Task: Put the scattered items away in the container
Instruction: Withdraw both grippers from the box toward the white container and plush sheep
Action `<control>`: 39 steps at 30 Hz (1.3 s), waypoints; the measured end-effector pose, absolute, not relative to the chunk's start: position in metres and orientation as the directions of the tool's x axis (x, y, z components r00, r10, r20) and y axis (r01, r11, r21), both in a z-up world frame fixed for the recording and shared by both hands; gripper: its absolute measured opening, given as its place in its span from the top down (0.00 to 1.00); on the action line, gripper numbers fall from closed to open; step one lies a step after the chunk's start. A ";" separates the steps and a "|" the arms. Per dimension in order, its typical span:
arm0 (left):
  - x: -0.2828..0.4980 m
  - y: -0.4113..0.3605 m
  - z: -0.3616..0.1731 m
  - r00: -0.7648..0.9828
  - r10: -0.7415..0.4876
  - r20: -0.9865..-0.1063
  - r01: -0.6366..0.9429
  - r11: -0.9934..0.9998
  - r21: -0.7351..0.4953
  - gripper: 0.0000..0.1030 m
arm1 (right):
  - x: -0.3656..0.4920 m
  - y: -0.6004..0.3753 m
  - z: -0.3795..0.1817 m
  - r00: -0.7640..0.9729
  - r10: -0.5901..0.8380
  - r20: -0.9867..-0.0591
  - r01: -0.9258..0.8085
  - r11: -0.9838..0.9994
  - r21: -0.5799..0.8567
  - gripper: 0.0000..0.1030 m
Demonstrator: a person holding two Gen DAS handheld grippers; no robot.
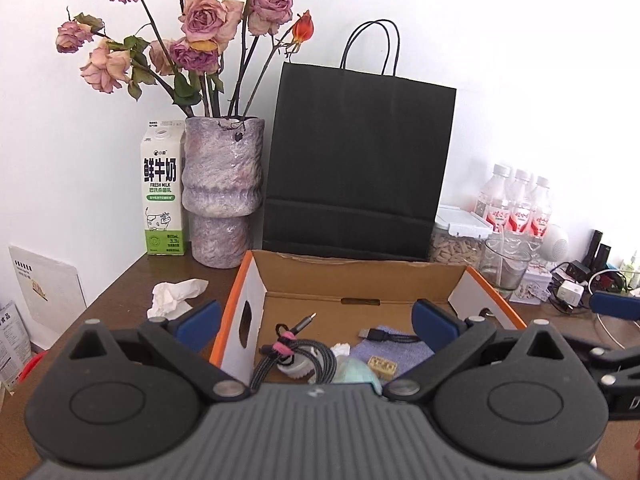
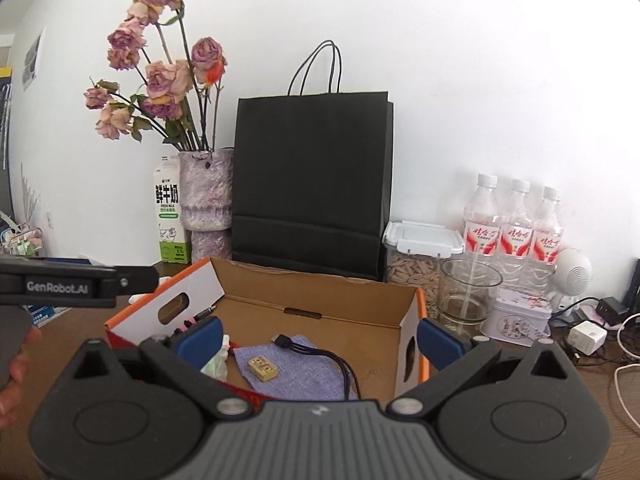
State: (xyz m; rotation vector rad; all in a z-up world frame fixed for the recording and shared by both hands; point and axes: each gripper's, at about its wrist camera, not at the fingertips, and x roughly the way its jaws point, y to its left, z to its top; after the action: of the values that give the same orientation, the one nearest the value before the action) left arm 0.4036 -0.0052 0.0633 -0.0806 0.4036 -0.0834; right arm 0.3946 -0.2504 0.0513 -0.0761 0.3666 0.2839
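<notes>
An open cardboard box [image 1: 360, 276] [image 2: 320, 300] with orange edges stands on the brown table. Inside lie a purple cloth [image 1: 384, 346] [image 2: 276, 360], a small tan block [image 1: 383, 365] [image 2: 263, 369], a black USB cable [image 1: 376, 334] [image 2: 320, 350], a braided cable with a pink tie [image 1: 292, 350], and a pale green-white wad [image 1: 352, 370] [image 2: 216, 366]. A crumpled white tissue [image 1: 174, 296] lies on the table left of the box. My left gripper [image 1: 316, 320] hangs open over the box's near side, empty. My right gripper [image 2: 318, 338] is open and empty above the box.
Behind the box stand a black paper bag [image 1: 356, 160] [image 2: 310, 184], a vase of dried roses [image 1: 222, 192], a milk carton [image 1: 164, 196], a seed jar [image 2: 416, 264], a glass [image 2: 466, 292], three water bottles [image 2: 516, 224] and a tin [image 2: 516, 316]. Chargers and cords [image 2: 588, 336] clutter the right.
</notes>
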 end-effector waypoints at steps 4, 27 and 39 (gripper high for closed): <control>0.384 0.000 0.063 0.916 -0.098 -0.390 0.070 0.994 -0.084 0.00 | 0.370 -0.261 0.052 0.900 0.251 -0.356 -0.281 0.959 -0.035 0.00; 0.284 0.017 0.017 0.852 -0.118 -0.510 0.091 0.993 -0.076 0.00 | 0.283 -0.291 -0.017 0.812 0.178 -0.556 -0.218 0.976 -0.007 0.00; 0.275 0.011 0.015 0.836 -0.121 -0.535 0.103 0.993 -0.063 0.00 | 0.272 -0.289 -0.015 0.810 0.186 -0.556 -0.226 0.974 -0.003 0.00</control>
State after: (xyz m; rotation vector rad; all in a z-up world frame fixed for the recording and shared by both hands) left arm 0.2755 0.0115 0.0153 -0.0321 0.5686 -0.1186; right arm 0.2718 -0.2886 -0.0150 -0.0697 0.5869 0.2200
